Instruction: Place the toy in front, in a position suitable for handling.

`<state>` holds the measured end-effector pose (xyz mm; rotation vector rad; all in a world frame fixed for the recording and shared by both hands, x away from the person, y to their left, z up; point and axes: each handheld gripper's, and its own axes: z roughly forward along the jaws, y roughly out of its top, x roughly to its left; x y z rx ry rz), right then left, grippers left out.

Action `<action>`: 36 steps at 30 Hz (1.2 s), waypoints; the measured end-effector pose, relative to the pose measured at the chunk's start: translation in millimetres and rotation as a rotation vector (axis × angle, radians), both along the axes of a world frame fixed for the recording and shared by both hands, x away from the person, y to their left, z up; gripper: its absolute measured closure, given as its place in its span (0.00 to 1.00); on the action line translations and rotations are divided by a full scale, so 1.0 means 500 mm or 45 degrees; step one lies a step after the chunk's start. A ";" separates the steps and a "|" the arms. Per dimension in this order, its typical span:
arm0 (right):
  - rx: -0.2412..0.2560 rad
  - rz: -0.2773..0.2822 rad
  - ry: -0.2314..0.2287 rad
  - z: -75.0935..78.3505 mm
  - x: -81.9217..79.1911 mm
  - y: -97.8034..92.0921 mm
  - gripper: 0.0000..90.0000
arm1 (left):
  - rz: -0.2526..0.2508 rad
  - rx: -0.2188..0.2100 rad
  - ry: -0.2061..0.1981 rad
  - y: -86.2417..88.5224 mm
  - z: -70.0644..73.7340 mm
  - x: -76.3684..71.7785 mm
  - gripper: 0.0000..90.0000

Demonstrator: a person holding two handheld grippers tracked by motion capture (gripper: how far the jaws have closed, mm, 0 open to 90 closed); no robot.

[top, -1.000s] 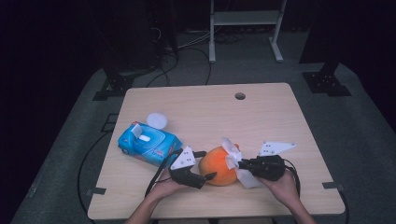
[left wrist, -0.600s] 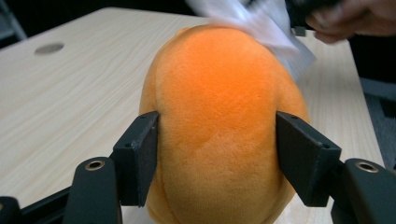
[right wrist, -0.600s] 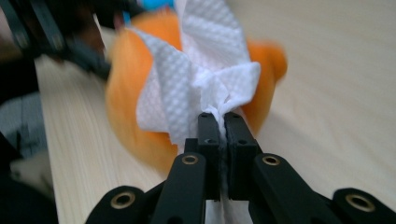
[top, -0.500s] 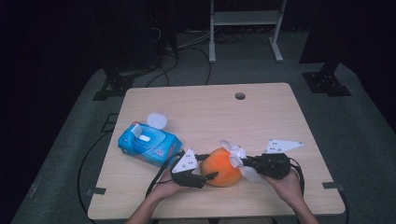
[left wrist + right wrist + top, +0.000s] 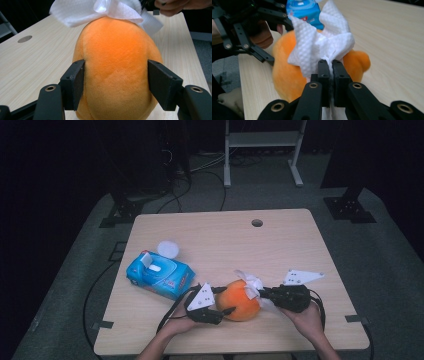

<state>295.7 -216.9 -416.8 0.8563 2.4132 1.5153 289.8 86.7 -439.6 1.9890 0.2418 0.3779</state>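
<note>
Table (image 5: 300, 245): pale wood, far half bare; open room behind and to the right of the work; near edge close under both hands.
Wipes pack (image 5: 160, 275): blue, left of the work, just beside the left hand; white round lid (image 5: 168, 248) beyond it.
Plush toy (image 5: 240, 300): orange, near front edge at centre, place unchanged over the last second.
Left gripper (image 5: 222, 309): jaws spread wide around the toy's sides, pads touching the plush, steadying it.
Right gripper (image 5: 264, 293): jaws pressed together, pinching the wipe; shifted slightly right since a second ago.
Wipe (image 5: 250, 282): white, bunched over the toy's top; position changed with the right gripper, suggesting wiping under way.
</note>
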 end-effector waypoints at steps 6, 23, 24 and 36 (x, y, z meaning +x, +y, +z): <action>0.000 -0.021 -0.031 0.013 -0.007 -0.011 0.95 | -0.009 -0.001 -0.022 -0.009 0.000 -0.006 0.37; -0.050 0.022 -0.078 0.023 -0.015 0.009 0.95 | -0.034 0.001 -0.044 -0.016 -0.001 -0.012 0.36; -0.054 0.028 -0.049 0.013 -0.011 0.007 0.95 | -0.034 -0.014 -0.028 -0.016 0.001 -0.011 0.34; -0.072 0.078 -0.204 0.056 -0.051 0.028 0.95 | -0.081 0.032 -0.041 -0.041 0.014 -0.027 0.35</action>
